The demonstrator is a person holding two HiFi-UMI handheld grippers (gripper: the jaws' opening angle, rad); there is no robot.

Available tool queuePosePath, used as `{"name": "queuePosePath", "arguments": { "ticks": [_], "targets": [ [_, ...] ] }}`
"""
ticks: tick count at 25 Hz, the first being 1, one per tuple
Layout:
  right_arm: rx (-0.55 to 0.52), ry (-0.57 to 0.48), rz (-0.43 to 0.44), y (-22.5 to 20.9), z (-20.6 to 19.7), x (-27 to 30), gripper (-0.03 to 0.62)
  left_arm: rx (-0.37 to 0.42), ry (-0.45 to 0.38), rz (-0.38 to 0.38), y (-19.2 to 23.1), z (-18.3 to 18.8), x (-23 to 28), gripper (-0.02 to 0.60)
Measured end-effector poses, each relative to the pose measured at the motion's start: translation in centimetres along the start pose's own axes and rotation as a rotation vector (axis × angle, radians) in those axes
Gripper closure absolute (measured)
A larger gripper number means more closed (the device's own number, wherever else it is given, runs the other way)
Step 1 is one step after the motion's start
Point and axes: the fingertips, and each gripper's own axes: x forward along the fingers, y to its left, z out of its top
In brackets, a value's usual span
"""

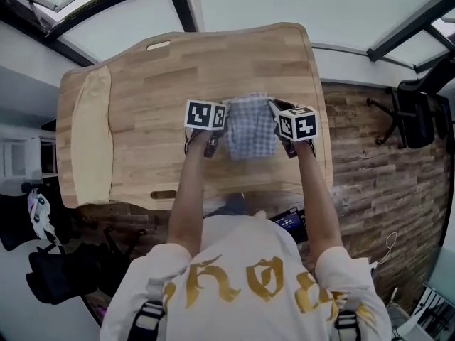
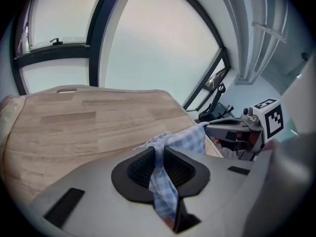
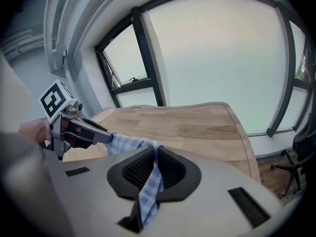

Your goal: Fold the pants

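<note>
The blue-and-white checked pants [image 1: 250,125] hang bunched between both grippers above the wooden table [image 1: 156,91]. My left gripper [image 1: 213,142] is shut on the left side of the cloth; in the left gripper view the pants [image 2: 163,177] run pinched between its black pads [image 2: 138,169]. My right gripper [image 1: 283,141] is shut on the right side, and in the right gripper view the pants [image 3: 150,184] pass between its pads [image 3: 173,169]. The right gripper [image 2: 232,130] shows across the stretched cloth in the left gripper view, and the left gripper [image 3: 81,130] shows likewise in the right gripper view.
A folded cream cloth [image 1: 91,137] lies along the table's left end. The table has a handle slot at its far edge [image 1: 158,45] and another at the near edge [image 1: 163,195]. A black office chair [image 1: 419,112] stands on the brick-patterned floor to the right.
</note>
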Motion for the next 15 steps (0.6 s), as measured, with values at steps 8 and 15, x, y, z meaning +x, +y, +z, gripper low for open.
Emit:
{"name": "queuePosePath", "arguments": {
  "ticks": [8,15],
  "targets": [
    [0.037,0.137,-0.038,-3.6,-2.5,7.1,0.551,-0.032,0.086,-0.068,3.2,-0.4,6.5,0.498],
    [0.066,0.179,-0.05,-5.0,-4.6,9.5,0.501,-0.116,0.067,-0.156,3.2,-0.8,8.2,0.418]
  ]
}}
